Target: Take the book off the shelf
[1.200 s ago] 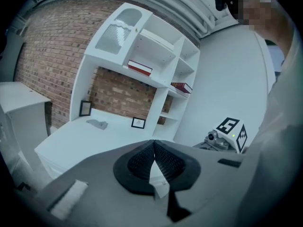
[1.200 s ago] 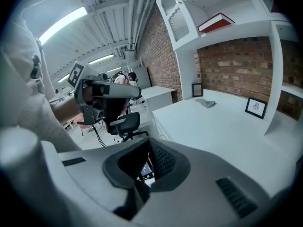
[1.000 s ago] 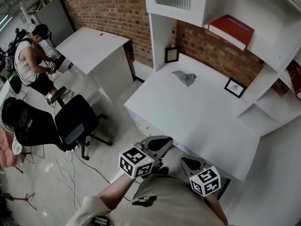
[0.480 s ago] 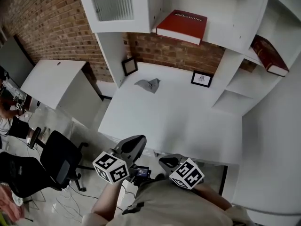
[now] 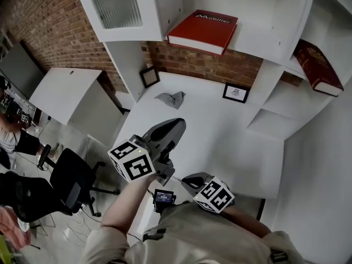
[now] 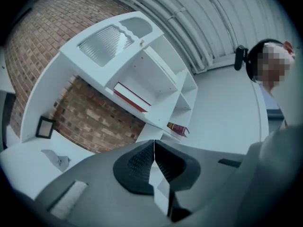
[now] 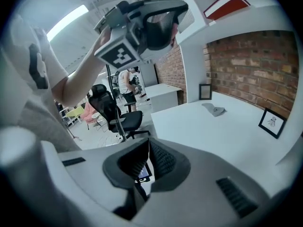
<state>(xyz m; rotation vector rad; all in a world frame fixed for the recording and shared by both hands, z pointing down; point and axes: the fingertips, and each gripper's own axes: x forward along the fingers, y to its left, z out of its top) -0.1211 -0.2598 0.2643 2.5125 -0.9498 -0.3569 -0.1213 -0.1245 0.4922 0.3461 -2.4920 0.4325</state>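
The left hand-held gripper (image 5: pixel 175 126), jaws pressed together and empty, has risen from the near table (image 5: pixel 231 131) edge. The right hand-held gripper (image 5: pixel 187 180), also closed and empty, stays low. The red book (image 5: pixel 202 31) lies untouched on the far shelf (image 5: pixel 257 38), so I judge the reach is only starting.

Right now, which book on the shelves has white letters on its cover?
The bright red book lying flat, up in the middle. The dark red book off to the right shows none.

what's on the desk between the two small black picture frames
A crumpled grey cloth, nearer the left black frame than the right black frame; head view.
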